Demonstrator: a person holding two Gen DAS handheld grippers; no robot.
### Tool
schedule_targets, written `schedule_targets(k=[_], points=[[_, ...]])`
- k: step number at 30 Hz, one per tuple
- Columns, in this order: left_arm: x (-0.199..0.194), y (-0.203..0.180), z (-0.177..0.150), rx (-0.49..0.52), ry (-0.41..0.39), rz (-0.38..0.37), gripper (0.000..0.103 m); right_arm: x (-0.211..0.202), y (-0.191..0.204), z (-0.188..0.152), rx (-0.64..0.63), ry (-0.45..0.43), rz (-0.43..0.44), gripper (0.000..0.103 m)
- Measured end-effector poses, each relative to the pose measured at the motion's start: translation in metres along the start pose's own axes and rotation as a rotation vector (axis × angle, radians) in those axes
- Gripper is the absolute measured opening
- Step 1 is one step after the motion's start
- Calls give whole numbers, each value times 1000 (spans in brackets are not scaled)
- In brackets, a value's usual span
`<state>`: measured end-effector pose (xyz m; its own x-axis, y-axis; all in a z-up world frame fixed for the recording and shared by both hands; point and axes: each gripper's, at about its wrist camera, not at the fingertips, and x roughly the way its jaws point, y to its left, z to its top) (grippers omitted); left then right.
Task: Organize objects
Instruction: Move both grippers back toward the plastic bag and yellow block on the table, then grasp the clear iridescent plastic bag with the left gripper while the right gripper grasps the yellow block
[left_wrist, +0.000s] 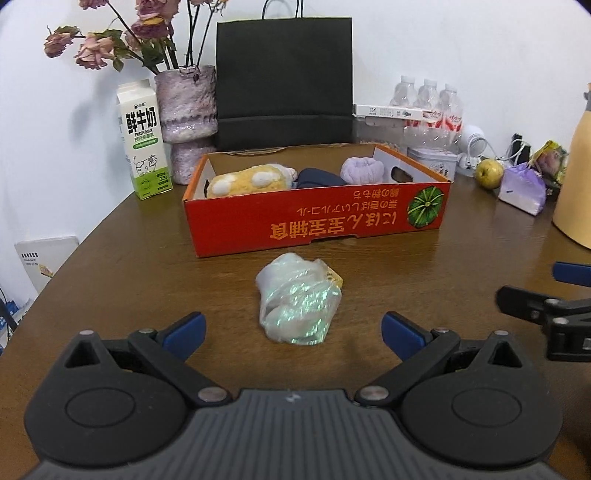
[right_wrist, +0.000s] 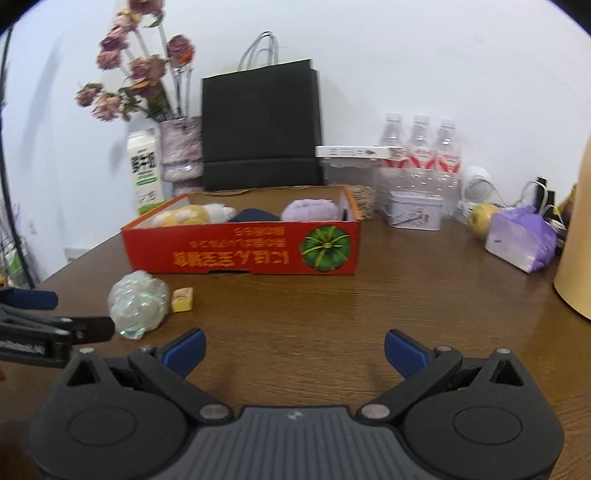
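A shiny pale green wrapped bundle (left_wrist: 298, 302) lies on the brown table in front of an orange cardboard box (left_wrist: 317, 218). My left gripper (left_wrist: 293, 330) is open, with the bundle just ahead between its blue fingertips. The box holds a yellow plush (left_wrist: 247, 181), a dark blue item (left_wrist: 319, 177) and a lilac roll (left_wrist: 364, 170). In the right wrist view the bundle (right_wrist: 138, 308) lies at the left with a small yellow tag (right_wrist: 182, 300) beside it, before the box (right_wrist: 240, 254). My right gripper (right_wrist: 293, 352) is open and empty over bare table.
Behind the box stand a milk carton (left_wrist: 144, 140), a vase of dried flowers (left_wrist: 186, 122), a black paper bag (left_wrist: 284, 81) and water bottles (left_wrist: 428, 103). At the right are a tin (right_wrist: 415, 210), an apple (right_wrist: 482, 219), a purple packet (right_wrist: 521, 240) and a yellow jug (left_wrist: 578, 177).
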<state>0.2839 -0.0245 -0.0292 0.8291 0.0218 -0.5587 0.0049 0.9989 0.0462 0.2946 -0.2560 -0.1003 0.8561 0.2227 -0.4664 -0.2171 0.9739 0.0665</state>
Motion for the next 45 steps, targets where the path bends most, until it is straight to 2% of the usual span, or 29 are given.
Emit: schedule_targets(k=[10,12,15,16,17,20,27,33,45], points=[[42,2,12,-95,27,84,103,7,-10,1,42,14,-26,103],[45,2,11,-95,33,88,97,8,-9,0,38,16,-26,103],[48,6,10,-120,26,53,71,10,-7,0,31,23,-26,103],[49,7,10,-123,30,36,49,10,-6,-1,28,25,-26,103],[50,7,9,-123,35,20,40,11,-6,-1,25,27,-25,103],[45,9,7,-111,19,8,37,11,-5,-2,22,29,-25,103],[17,25,5,-105,-71,37,37,10,-5,-2,24,23,-11,103],[6,43,-3,-61,-109,72,38,11,-4,-3,23,23,6,103],[-7,81,-8,-53,-143,60,38,20,21,-7,-49,28,27,103]])
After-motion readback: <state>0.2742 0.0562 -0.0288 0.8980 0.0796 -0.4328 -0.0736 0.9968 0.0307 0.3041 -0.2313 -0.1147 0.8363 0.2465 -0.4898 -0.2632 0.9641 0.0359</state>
